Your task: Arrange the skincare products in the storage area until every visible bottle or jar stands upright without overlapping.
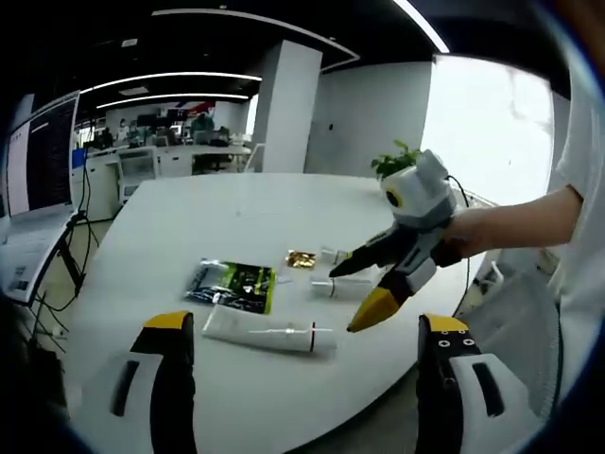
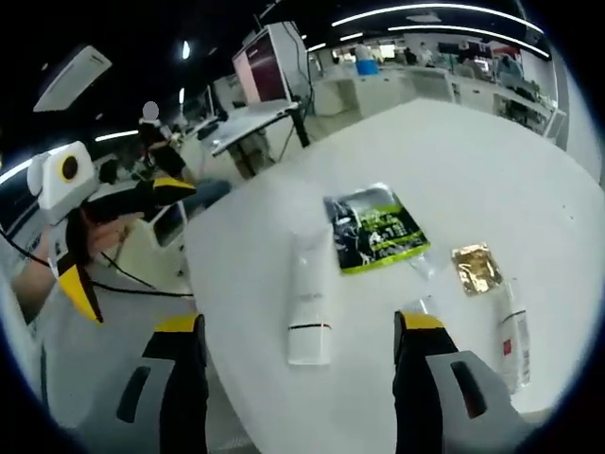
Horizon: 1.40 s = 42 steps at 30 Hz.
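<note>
**Skincare items all lying flat on the white table, both grippers empty**

Left gripper (image 1: 304, 333): jaws spread wide, nothing between them, held just off the near edge of the white table (image 1: 189, 213). Right gripper (image 2: 300, 331) in its own view: jaws wide apart too, holding nothing, over the table edge (image 2: 454, 142).

Landmark: the green-and-black sachet (image 1: 233, 285), lying flat.
- White tube (image 1: 269, 332) lies on its side just nearer than the sachet, closest to the left gripper's jaws.
- Small white bottle (image 1: 340, 288) lies on its side right of the sachet.
- Gold foil packet (image 1: 302, 258) sits beyond-right of the sachet, flat.
- Another small white item (image 1: 333, 254) lies just past the foil packet; too small to identify.

Right gripper (image 1: 362, 295) also shows in the left gripper view, jaws open, hovering right of the sachet above the small bottle, a hand (image 1: 465, 236) gripping it.

Far: office desks (image 1: 170, 156), 1 potted plant (image 1: 397, 161).
</note>
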Tool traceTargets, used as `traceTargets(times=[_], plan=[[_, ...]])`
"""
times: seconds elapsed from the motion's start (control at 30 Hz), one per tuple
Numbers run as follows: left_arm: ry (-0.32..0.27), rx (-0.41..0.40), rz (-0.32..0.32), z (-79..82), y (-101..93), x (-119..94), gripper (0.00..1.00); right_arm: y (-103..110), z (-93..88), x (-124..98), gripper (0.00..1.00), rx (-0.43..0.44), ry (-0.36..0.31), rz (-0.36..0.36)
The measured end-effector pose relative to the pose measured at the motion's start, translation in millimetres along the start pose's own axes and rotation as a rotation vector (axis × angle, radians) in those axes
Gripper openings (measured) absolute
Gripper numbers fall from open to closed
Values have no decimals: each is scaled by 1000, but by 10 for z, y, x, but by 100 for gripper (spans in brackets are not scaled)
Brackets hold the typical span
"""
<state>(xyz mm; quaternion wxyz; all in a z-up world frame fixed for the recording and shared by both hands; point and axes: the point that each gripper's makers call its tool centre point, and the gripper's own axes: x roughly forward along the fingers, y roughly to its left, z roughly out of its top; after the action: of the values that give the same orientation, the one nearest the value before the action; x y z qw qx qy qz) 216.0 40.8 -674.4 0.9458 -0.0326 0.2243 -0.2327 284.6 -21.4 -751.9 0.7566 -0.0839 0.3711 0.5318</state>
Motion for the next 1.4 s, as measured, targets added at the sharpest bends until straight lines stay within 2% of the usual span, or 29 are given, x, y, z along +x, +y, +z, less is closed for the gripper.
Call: traceTargets(times=[0.37, 0.6, 0.8, 1.07, 1.4], plan=[[-11, -7, 10, 20, 24, -7, 89, 74, 58, 286, 76, -41, 53, 30], [-11, -3, 10, 27, 15, -6, 89, 93, -26, 488, 73, -77, 127, 30], [-18, -7, 5, 30, 24, -7, 89, 87, -37, 643, 69, -123, 183, 24], [-11, -7, 7, 9, 38, -3, 89, 125, -3, 856, 66, -228, 259, 30], [-2, -9, 11, -13, 58, 4, 89, 109, 1, 1029, 61, -238, 303, 30]])
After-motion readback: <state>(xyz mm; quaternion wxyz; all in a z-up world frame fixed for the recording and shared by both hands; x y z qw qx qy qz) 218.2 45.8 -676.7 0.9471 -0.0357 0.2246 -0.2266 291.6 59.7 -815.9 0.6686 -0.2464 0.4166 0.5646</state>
